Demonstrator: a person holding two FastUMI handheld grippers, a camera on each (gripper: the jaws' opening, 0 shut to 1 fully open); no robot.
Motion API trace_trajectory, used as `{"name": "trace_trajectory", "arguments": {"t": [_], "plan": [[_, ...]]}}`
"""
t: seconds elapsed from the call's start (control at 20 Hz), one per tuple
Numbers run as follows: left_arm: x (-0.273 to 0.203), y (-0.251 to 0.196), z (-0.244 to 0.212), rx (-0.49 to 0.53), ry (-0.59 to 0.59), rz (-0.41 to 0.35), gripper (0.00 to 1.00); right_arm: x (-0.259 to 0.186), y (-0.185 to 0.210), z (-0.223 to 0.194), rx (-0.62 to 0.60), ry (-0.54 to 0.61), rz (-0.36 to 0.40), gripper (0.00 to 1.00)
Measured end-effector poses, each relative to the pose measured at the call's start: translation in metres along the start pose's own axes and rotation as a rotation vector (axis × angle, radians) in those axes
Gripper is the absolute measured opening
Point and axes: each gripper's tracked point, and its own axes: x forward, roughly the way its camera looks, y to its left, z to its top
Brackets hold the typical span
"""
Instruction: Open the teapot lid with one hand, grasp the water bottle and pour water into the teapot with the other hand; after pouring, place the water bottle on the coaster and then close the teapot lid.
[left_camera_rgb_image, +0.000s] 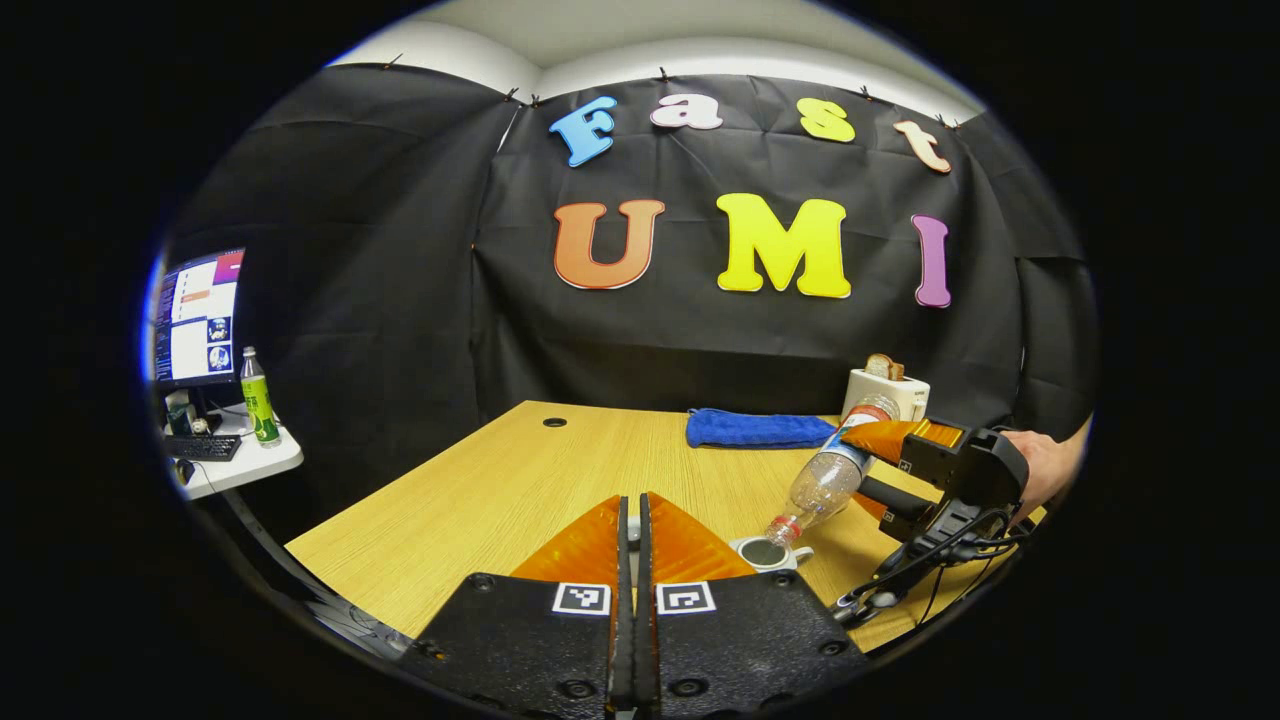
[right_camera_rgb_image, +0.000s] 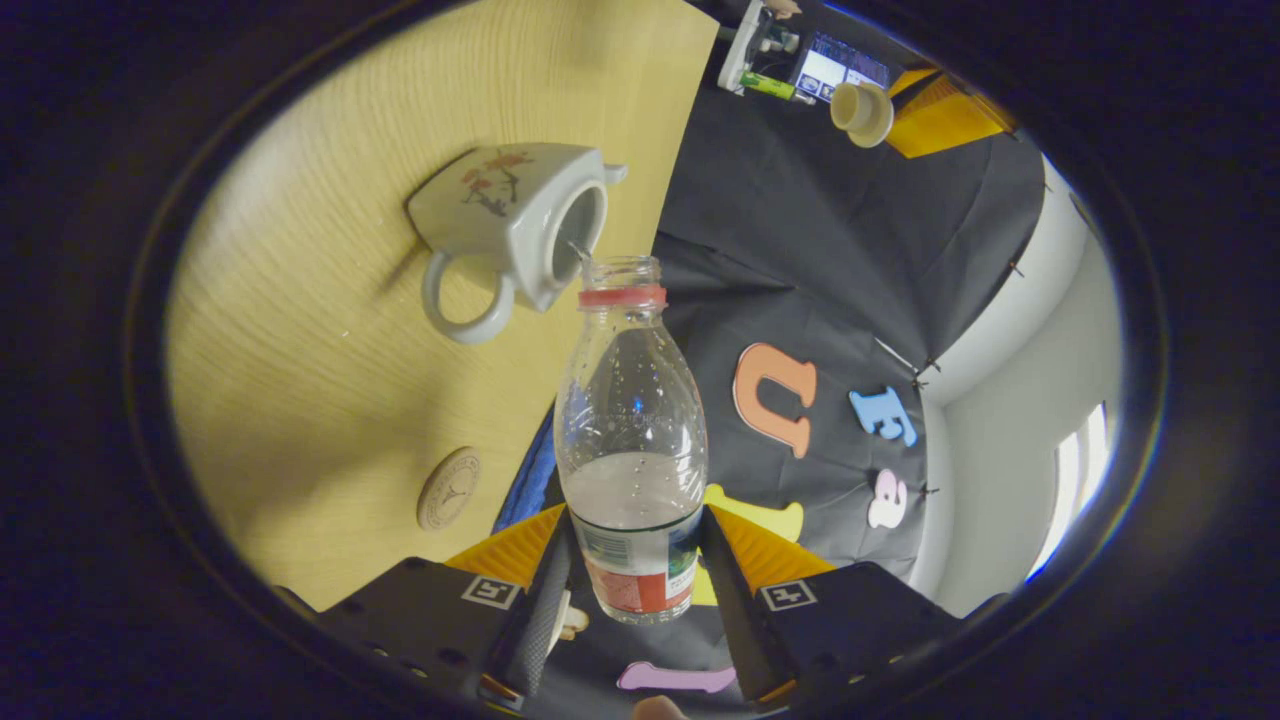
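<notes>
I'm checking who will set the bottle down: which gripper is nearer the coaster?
Right. The right gripper, shut on the water bottle, hangs just above the coaster. The left gripper is off beyond the teapot, holding its lid.

A blue cloth (left_camera_rgb_image: 758, 428) is laid at the far table (left_camera_rgb_image: 480, 490) edge, beside a toaster (left_camera_rgb_image: 888, 394) holding bread; a monitor (left_camera_rgb_image: 198, 317) and green bottle (left_camera_rgb_image: 259, 397) are seen on a side desk
</notes>
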Motion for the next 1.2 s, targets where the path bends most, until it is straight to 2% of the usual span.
{"name": "trace_trajectory", "arguments": {"t": [0.25,0.7,0.95,1.2], "plan": [[-0.001,0.001,0.002,-0.008,-0.004,0.004,0.03,0.004,-0.019,0.005,-0.085,-0.021,-0.046,0.71],[-0.002,0.004,0.005,-0.022,-0.017,0.022,0.03,0.001,-0.026,0.007,-0.124,-0.036,-0.07,0.72],[-0.002,0.007,0.006,-0.018,-0.022,0.049,0.03,0.001,-0.007,0.0,0.075,0.0,0.02,0.71],[-0.002,0.0,0.008,0.0,-0.028,0.044,0.03,-0.01,0.018,-0.005,0.362,0.05,0.149,0.73]]}}
